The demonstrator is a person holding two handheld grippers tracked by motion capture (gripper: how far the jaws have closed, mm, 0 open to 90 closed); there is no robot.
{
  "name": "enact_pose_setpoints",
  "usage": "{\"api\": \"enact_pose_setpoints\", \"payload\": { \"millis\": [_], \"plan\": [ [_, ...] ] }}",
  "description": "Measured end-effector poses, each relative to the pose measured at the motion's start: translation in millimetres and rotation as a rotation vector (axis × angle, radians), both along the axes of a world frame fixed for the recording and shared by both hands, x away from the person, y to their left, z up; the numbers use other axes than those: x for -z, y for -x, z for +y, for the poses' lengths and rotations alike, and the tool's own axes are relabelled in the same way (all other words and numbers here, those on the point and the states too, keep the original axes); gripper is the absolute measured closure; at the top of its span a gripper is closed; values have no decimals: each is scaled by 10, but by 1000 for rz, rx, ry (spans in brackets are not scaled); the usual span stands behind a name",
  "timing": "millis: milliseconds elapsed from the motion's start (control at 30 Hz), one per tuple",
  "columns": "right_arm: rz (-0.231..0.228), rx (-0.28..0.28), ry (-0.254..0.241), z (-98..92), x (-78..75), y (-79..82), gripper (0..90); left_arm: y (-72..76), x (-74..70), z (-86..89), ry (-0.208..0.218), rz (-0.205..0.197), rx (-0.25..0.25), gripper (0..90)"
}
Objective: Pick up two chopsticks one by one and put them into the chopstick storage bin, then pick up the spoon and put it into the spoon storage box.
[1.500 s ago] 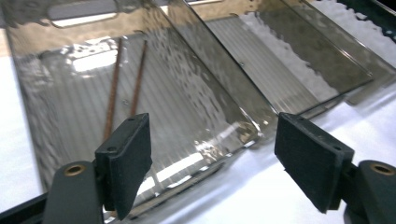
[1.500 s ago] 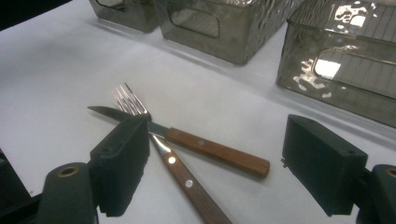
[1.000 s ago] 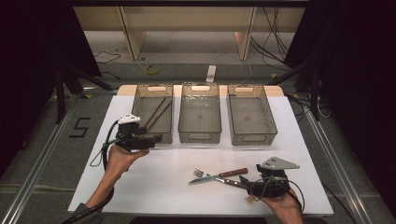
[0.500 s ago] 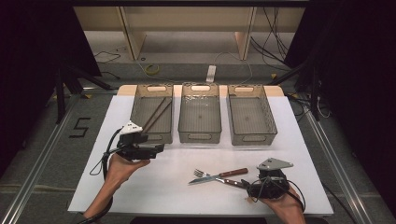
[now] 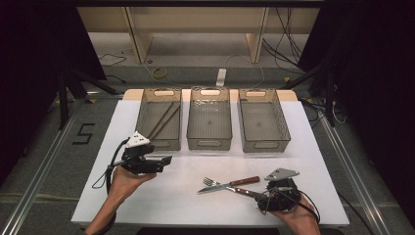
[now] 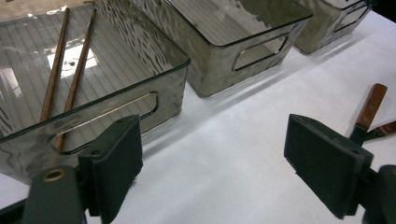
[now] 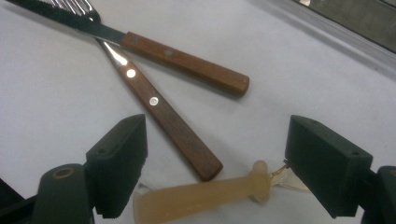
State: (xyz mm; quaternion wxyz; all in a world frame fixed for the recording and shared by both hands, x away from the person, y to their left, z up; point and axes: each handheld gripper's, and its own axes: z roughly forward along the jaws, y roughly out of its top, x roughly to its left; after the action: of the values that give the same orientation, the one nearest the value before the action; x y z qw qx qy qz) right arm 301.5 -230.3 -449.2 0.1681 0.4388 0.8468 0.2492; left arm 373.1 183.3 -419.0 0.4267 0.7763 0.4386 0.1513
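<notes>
A: While both grippers sit low on the white table sheet (image 5: pixel 313 161), what lies around them?

B: Three smoky plastic bins in a row at the far side. Left bin (image 5: pixel 159 118) holds two brown chopsticks (image 5: pixel 163 119), lying side by side. Middle bin (image 5: pixel 210 119) and right bin (image 5: pixel 263 120) look bare inside.

A: Right gripper (image 5: pixel 274 195)?

B: Near front right corner of sheet. Jaws spread wide, gripping nothing. In the right gripper view, a pale beige handle (image 7: pixel 205 196) lies on the sheet between the jaws; cannot tell whether either pad touches it.

A: Anything crowding it?

B: Yes. A wooden-handled fork (image 7: pixel 161 114) ends just beside the beige handle, and a wooden-handled knife (image 7: pixel 184 60) crosses over the fork farther out. In the high view the crossed pair lies just left of the right gripper.

A: Left gripper (image 5: pixel 161 161)?

B: Held above the sheet, just in front of the left bin. Jaws wide apart, empty. The left gripper view shows the bin's near wall and slot handle close ahead, with a knife handle tip beyond the far jaw.

A: Change from a second ago?

B: Left gripper has drawn back toward the person and lower in the high view, away from the left bin. Right gripper barely moved. Cutlery and chopsticks unchanged.
</notes>
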Motion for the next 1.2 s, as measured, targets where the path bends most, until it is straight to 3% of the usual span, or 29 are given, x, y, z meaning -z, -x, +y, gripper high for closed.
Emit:
{"api": "enact_pose_setpoints", "payload": {
  "millis": [100, 600, 1200],
  "plan": [
    [8, -4, 12, 10, 11, 5, 213, 6, -3, -5, 13, 3, 7, 185],
    [53, -4, 51, 55, 35, 101, 188, 14, -1, -29, -7, -4, 17, 185],
    [99, 6, 156, 110, 134, 131, 189, 27, 9, -52, -29, -10, 19, 185]
  ]
}}
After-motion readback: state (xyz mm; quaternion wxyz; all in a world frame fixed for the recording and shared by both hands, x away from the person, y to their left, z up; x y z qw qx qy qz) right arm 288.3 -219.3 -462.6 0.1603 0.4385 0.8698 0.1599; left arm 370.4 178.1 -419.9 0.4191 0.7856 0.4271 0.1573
